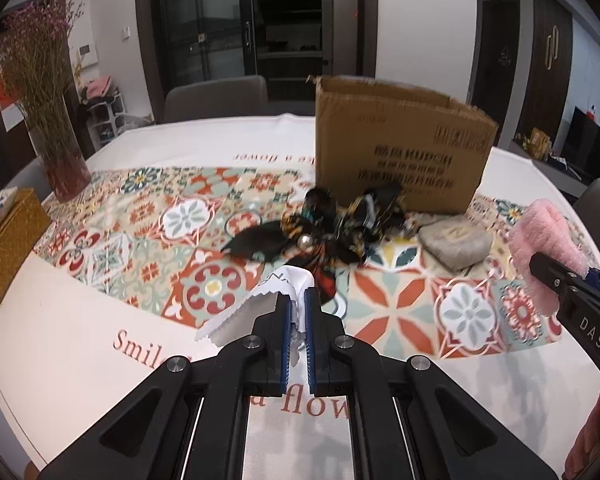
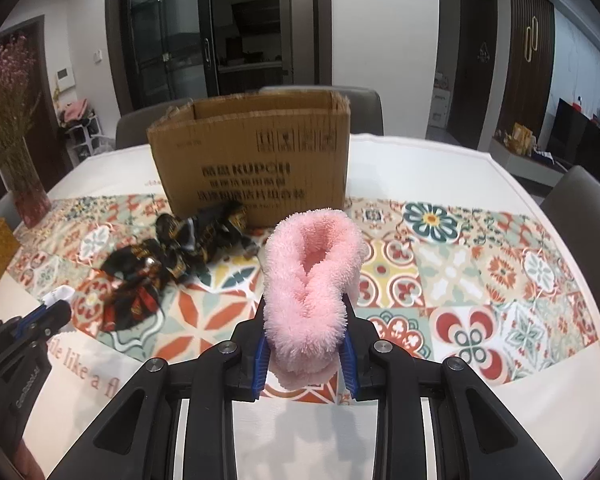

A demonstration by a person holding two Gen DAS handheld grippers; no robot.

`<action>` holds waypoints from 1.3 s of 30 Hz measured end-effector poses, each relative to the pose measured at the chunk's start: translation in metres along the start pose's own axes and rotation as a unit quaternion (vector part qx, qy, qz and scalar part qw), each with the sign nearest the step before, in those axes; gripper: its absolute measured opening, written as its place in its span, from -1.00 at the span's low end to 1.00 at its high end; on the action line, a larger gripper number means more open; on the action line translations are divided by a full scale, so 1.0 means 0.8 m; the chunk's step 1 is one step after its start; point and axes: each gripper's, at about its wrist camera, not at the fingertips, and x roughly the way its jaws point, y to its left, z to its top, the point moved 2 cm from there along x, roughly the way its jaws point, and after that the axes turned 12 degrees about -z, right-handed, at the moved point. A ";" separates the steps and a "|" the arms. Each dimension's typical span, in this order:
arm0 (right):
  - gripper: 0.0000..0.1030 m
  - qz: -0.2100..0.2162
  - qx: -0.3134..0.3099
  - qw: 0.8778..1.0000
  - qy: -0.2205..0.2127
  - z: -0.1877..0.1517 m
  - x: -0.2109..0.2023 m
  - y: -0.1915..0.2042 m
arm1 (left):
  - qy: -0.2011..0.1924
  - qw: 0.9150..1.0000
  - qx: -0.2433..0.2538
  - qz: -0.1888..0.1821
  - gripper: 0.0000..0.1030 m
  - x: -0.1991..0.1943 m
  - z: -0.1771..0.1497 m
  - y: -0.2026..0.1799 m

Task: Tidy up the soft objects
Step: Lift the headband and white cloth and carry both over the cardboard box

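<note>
My left gripper is shut on a white cloth with a pinked edge, held above the table. My right gripper is shut on a fluffy pink towel, lifted above the table; the towel also shows at the right of the left wrist view. A black patterned scarf lies crumpled in front of an open cardboard box, also seen in the right wrist view. A grey folded cloth lies right of the scarf.
A patterned table runner covers the white table. A vase of dried flowers and a woven tissue box stand at the left. Chairs stand behind the table.
</note>
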 end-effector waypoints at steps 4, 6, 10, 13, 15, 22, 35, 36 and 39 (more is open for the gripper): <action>-0.41 0.002 0.004 1.000 -0.013 0.013 -0.019 -0.005 | -0.015 1.000 0.008 -0.011 -0.84 -0.017 0.016 -0.007; -0.41 0.002 0.006 1.000 -0.019 0.019 -0.029 -0.008 | -0.022 1.000 0.011 -0.017 -0.84 -0.025 0.023 -0.011; -0.41 0.002 0.011 0.999 -0.030 0.030 -0.045 -0.011 | -0.035 0.999 0.016 -0.030 -0.84 -0.039 0.039 -0.018; -0.41 0.002 0.015 0.999 -0.039 0.040 -0.055 -0.014 | -0.048 0.998 0.022 -0.038 -0.84 -0.049 0.052 -0.024; -0.41 0.002 0.017 0.999 -0.046 0.046 -0.063 -0.016 | -0.056 0.997 0.024 -0.043 -0.84 -0.056 0.060 -0.027; -0.41 0.004 0.023 0.997 -0.069 0.067 -0.083 -0.020 | -0.079 0.995 0.033 -0.055 -0.84 -0.073 0.081 -0.034; -0.41 0.013 0.030 0.994 -0.107 0.109 -0.096 -0.023 | -0.112 0.990 0.051 -0.069 -0.84 -0.087 0.123 -0.049; -0.41 0.013 0.030 0.994 -0.109 0.112 -0.096 -0.023 | -0.114 0.990 0.053 -0.071 -0.84 -0.087 0.126 -0.050; -0.41 0.015 0.029 0.993 -0.116 0.123 -0.095 -0.022 | -0.121 0.988 0.061 -0.076 -0.84 -0.086 0.138 -0.054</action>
